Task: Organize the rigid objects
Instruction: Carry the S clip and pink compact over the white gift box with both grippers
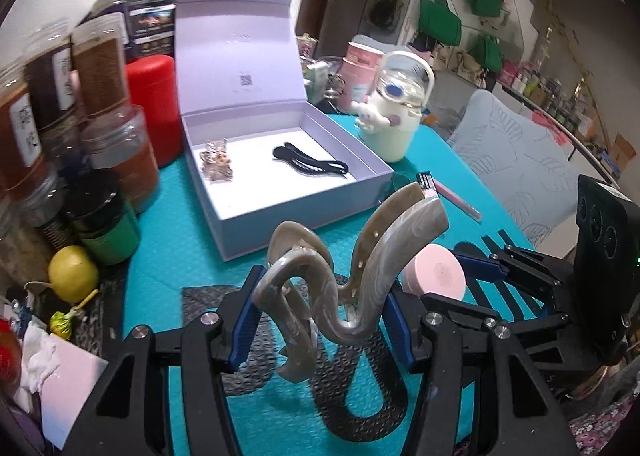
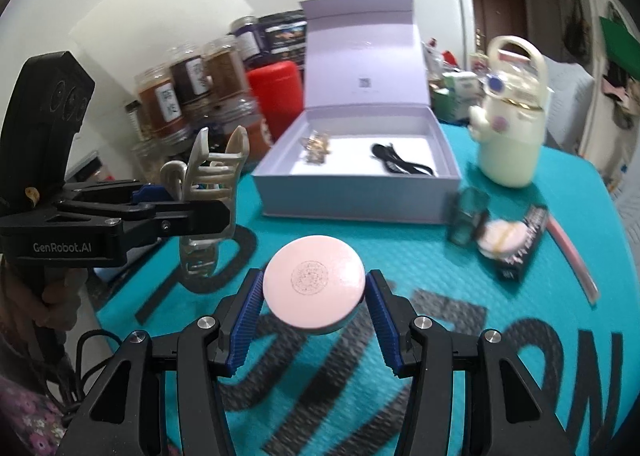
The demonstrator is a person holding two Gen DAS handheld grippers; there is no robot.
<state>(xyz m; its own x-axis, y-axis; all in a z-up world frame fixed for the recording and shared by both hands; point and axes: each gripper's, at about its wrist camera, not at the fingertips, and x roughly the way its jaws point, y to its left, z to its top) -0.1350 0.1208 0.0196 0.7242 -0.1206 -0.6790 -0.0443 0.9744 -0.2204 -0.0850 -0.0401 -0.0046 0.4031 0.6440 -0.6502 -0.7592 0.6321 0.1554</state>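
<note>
1. the left hand-held gripper [image 1: 320, 304] grasps a marbled beige claw clip [image 1: 340, 272]; the right hand-held gripper [image 2: 314, 296] is clenched on a round pink compact [image 2: 314, 280], both above the teal surface [image 2: 420, 252].
2. farther off, the open lavender box [image 1: 304, 212] holds a black clip [image 1: 310, 164] and a sparkly clip [image 1: 216, 160].
3. best to lower each item into bare floor space, clear of the box walls, then release.
</note>
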